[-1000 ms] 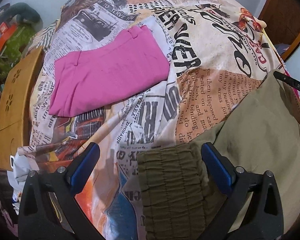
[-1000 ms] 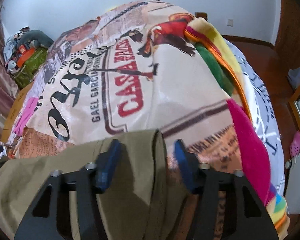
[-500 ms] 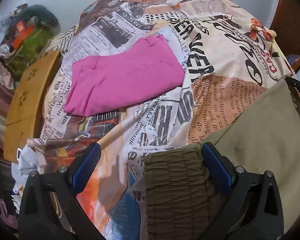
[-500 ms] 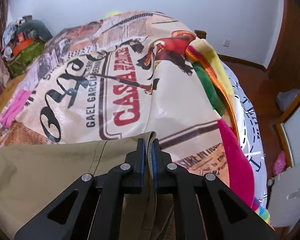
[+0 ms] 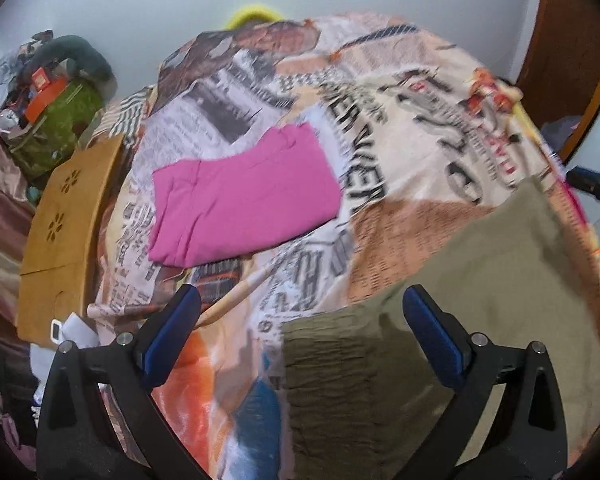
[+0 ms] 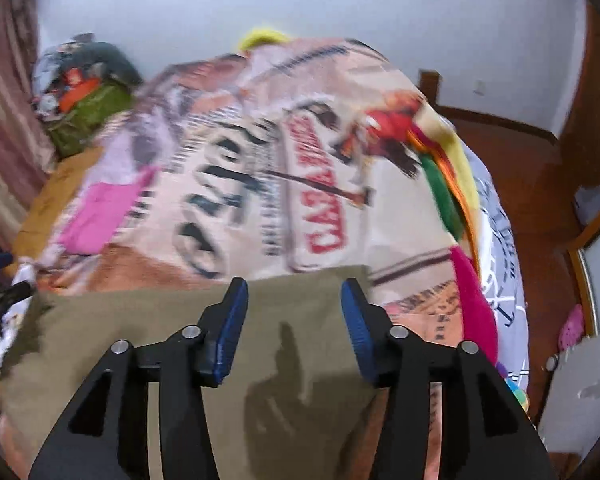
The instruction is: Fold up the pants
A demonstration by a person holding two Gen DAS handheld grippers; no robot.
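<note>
So the olive-green pants with the ruched elastic waistband (image 5: 440, 320) are lying spread on the bed, on top of the newspaper-print bedspread (image 5: 400, 128), and they look only partly folded at best. The waistband end sits under the left tongs (image 5: 300, 320), the far end under the right tongs (image 6: 294, 312). Both views are pretty motion-blurred, so it's hard to say whether the legs are already stacked on each other.

Left tongs are spread wide, nothing between the blue pads; one pad hangs over the waistband area, the other over bare bedspread. Right tongs are also apart, hovering over the cloth near its far edge, not pinching anything.

Judging by how things lie: a folded bright pink garment (image 5: 244, 196) is already set aside further up the bed, well apart from the olive pair. The olive pants probably need at least one more fold across their length, then a tidy-up.

Other stuff around: a wooden board with flower cut-outs (image 5: 66, 232) by the bed's left edge, a green bag with orange bits (image 5: 56, 120) in the corner, a multicoloured striped blanket (image 6: 456, 208) bunched along the right side. None of it really blocks the fold; the pink piece is the nearest thing, and it's clear of the pants.
</note>
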